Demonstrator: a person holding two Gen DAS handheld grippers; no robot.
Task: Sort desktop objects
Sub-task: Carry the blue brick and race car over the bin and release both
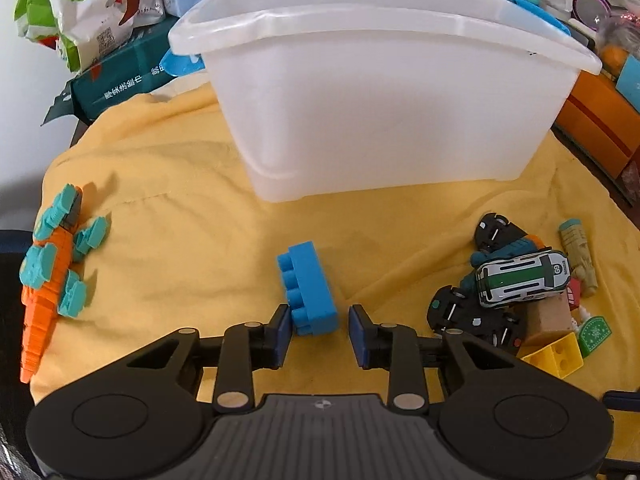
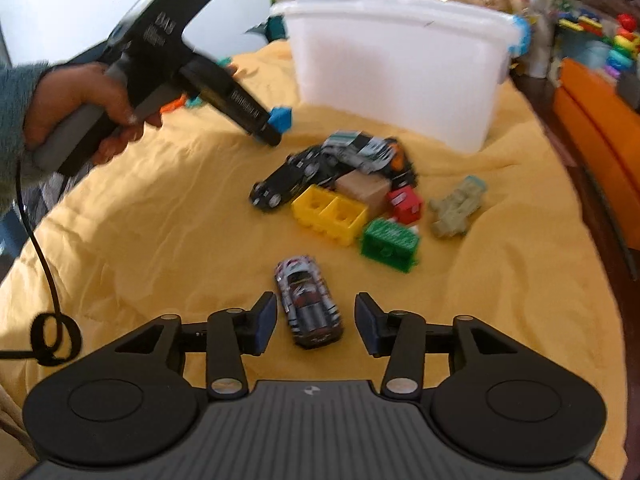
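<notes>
Straddling a studded blue plastic brick [image 1: 308,288], the left gripper [image 1: 316,322] stood with jaws apart, pads just clear of its sides — the brick's long axis ran away toward the smooth, translucent white tub [image 1: 380,100]. Likewise parted, the right gripper [image 2: 316,320] flanked a glossy striped toy car [image 2: 309,300] lying lengthwise on the wrinkled yellow cloth [image 2: 140,220] — beyond it, a heap of bricks and cars [image 2: 352,184].

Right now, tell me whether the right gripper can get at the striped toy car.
Probably yes: the striped toy car lies on the yellow cloth between the right gripper's open jaws, with nothing in between.
</notes>
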